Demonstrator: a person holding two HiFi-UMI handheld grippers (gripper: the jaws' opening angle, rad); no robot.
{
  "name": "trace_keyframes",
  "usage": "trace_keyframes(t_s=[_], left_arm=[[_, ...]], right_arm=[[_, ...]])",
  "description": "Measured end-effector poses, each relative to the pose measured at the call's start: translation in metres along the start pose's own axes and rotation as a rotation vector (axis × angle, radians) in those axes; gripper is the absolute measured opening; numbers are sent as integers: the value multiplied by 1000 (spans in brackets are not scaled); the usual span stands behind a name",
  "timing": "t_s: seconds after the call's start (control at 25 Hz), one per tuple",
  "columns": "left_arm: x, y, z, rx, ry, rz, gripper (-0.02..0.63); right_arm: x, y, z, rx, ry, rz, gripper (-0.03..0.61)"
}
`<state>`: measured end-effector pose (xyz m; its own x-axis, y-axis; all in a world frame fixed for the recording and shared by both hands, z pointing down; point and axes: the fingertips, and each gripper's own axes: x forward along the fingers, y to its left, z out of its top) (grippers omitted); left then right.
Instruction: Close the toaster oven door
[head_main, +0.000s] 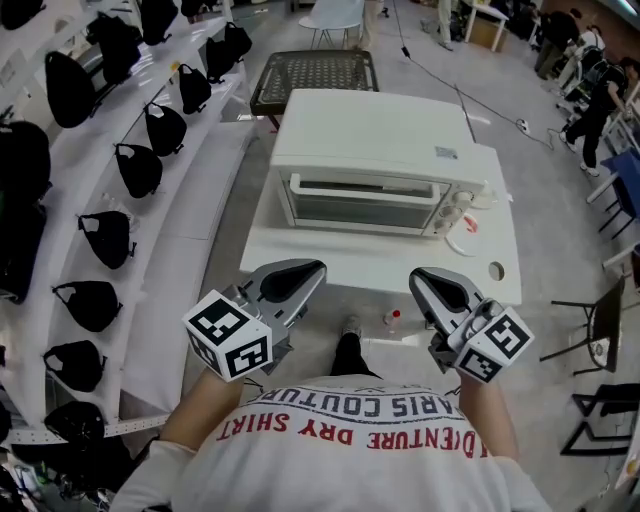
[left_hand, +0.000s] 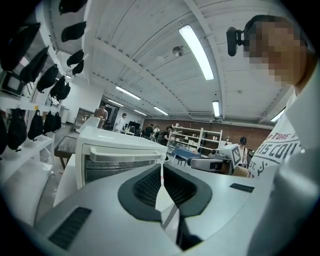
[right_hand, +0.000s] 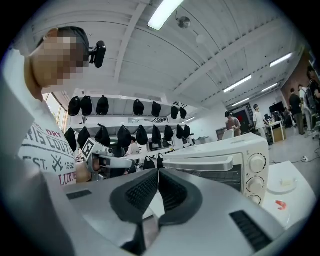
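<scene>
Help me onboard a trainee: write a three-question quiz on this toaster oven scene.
1. True or false: the door of the toaster oven stands open.
2. What is between the jaws of the left gripper? A: a knob. B: nothing. C: a cloth.
3. Fill in: in the head view, the knobs sit to the ___ of the door.
Key: 1 false, the door is shut. 2 B, the jaws are together and empty. 3 right.
</scene>
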<state>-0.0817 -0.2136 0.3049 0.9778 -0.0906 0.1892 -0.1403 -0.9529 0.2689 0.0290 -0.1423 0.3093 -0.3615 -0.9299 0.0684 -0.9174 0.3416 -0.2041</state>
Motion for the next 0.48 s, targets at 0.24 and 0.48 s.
trace_keyframes(t_s=[0.24,0.48], left_arm=[[1,-7,-7,32,18,15,38],[3,-6,-14,44,35,30,38]], right_arm=[[-8,0,-1,-16,-6,-31,23],[-10,-2,-7,-4,12,-43,23]])
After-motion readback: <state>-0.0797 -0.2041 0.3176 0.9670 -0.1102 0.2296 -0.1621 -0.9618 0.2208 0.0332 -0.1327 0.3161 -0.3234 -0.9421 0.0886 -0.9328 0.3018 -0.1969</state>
